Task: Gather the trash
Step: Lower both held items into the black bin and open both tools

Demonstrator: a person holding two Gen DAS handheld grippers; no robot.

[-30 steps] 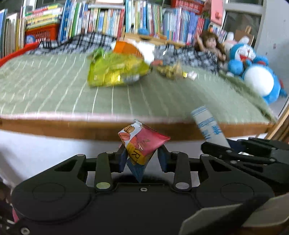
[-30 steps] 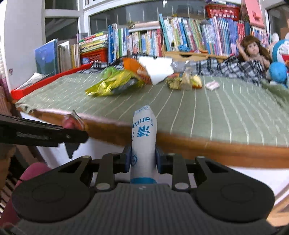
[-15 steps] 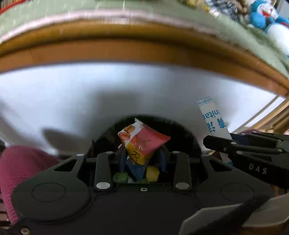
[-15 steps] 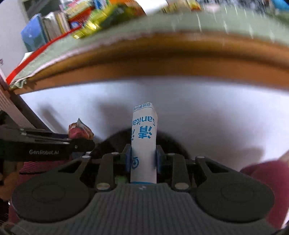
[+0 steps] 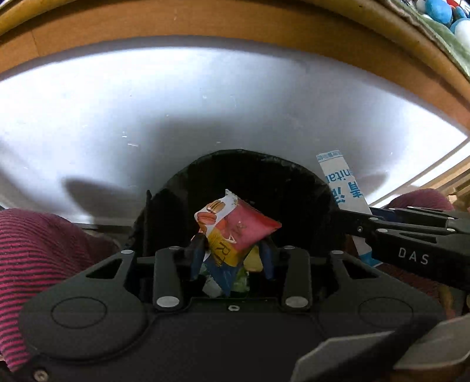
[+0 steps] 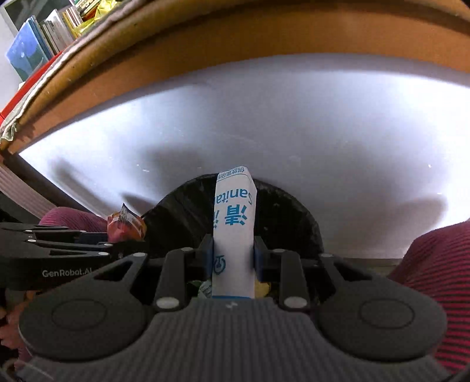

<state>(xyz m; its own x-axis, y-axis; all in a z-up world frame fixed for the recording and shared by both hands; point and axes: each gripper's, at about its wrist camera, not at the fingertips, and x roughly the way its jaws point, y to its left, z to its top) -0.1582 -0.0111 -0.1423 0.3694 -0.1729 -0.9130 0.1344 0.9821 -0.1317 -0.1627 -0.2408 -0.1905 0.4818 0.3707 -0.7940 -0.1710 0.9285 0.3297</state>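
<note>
A black-lined trash bin (image 5: 249, 182) opens just below both grippers, with green and yellow scraps (image 5: 252, 263) showing inside. My left gripper (image 5: 232, 257) is shut on a red and yellow snack wrapper (image 5: 235, 232) held over the bin mouth. My right gripper (image 6: 233, 255) is shut on a white packet with blue print (image 6: 235, 229), upright above the bin (image 6: 293, 211). In the left wrist view that packet (image 5: 340, 188) sits at the bin's right rim. In the right wrist view the snack wrapper (image 6: 124, 223) and left gripper (image 6: 117, 238) sit at the bin's left rim.
The table's wooden edge (image 5: 235, 26) arches overhead, with a white panel (image 5: 147, 111) beneath it behind the bin. A person's knees in magenta striped cloth (image 5: 38, 252) (image 6: 434, 270) flank the bin. Books (image 6: 35, 47) stand at the far upper left.
Both grippers have tipped further down and come closer to the bin, whose mouth now looks larger. The tabletop has slid out of view. Each gripper still holds its item.
</note>
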